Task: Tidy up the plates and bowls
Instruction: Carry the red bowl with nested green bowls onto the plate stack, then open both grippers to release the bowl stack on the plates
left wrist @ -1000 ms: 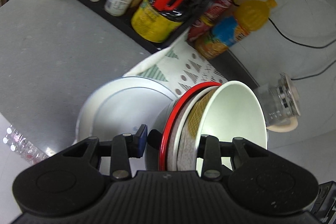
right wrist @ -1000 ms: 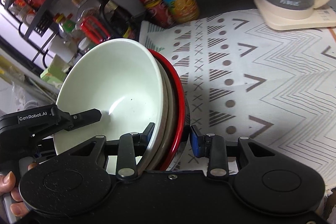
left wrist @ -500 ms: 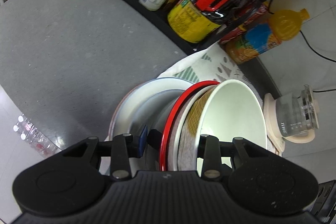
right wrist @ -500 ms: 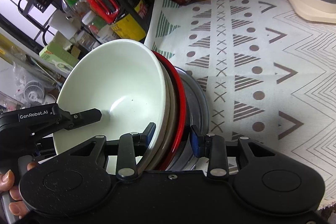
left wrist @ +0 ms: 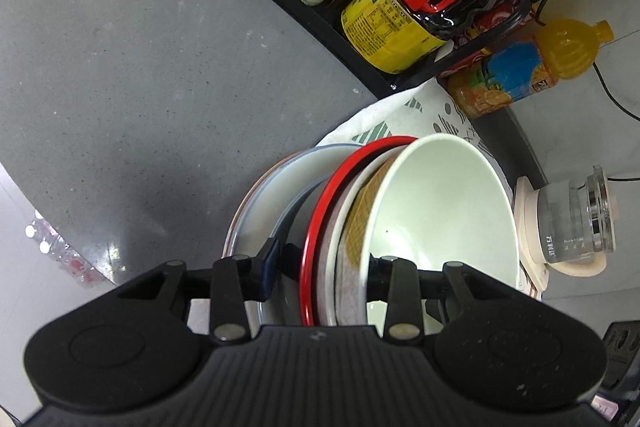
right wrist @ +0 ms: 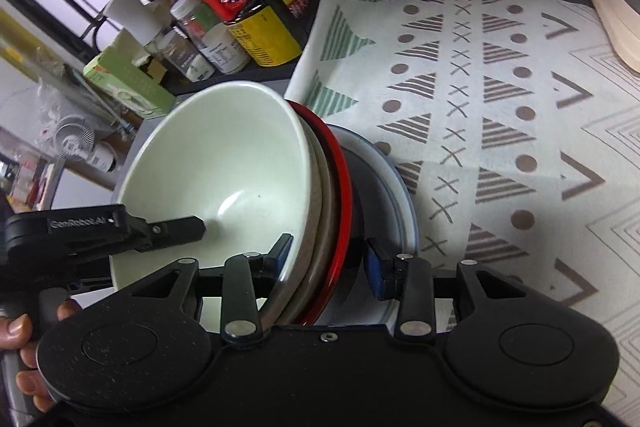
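Note:
Three nested bowls stand tilted on edge: a pale green-white bowl, a speckled grey one and a red-rimmed one. They lean over a white plate with a blue-grey rim. My left gripper is shut on the three rims; one of its fingers reaches inside the white bowl. My right gripper straddles the same rims from the other side. Its jaws are opening, and its outer pad looks just clear of the red bowl's dark wall.
A black rack of bottles and jars runs along the back, with an orange juice bottle beside it. A glass kettle stands on the patterned cloth. Grey counter lies to the left. A person's hand holds the left gripper.
Both grippers have come down with the bowls, which now lean over the plate. The right gripper's outer pad stands slightly farther from the red bowl.

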A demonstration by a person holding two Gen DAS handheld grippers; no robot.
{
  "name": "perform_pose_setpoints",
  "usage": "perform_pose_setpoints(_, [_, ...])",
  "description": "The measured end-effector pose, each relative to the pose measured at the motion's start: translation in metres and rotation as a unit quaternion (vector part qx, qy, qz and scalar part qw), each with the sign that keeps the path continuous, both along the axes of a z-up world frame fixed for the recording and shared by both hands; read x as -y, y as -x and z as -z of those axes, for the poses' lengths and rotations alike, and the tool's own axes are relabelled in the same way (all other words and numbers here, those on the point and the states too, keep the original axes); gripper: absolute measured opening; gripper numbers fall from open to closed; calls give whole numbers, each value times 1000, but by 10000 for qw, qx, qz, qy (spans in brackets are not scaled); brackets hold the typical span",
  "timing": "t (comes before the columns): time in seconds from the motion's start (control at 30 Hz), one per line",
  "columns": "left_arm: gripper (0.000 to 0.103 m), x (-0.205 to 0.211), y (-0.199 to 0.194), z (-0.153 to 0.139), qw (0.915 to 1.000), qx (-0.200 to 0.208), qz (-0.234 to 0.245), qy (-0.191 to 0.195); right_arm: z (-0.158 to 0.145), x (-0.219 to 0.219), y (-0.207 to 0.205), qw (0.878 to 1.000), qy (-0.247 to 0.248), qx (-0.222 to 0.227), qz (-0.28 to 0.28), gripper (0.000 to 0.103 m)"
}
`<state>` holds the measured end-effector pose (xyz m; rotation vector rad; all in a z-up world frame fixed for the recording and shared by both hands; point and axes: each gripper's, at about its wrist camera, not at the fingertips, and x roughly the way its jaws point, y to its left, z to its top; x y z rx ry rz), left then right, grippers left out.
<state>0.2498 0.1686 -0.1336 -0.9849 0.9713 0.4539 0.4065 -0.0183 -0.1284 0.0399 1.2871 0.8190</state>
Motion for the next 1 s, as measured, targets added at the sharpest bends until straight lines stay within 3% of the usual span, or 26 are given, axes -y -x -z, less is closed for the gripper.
perform_pose_setpoints(0.23, [43,1,-7,-13,9997,-138,163,-95,-1,-2,-11,9994,-138,-146,-280,47])
perform_pose_setpoints(0.37, [61,4,-13,-25,9990,-181,250,-330,-8,0,-15,9990,-164,-3,-421,75])
perform_pose_setpoints(0.5, [77,10,-25,-34,9970,-219,486,-555,-16,8,-21,9992,-179,67,-346,78])
perform_pose_setpoints(0.6, [79,14,-31,-38,9949,-214,622,-764,-20,12,-24,9993,-172,153,-307,83])
perform_pose_setpoints(0.73, [80,15,-34,-36,9937,-154,811,-763,-24,18,-22,9994,-54,302,-187,86])
perform_pose_setpoints(1.0, [81,19,-36,-44,9820,89,1524,-1111,-39,39,1,9942,42,696,821,92])
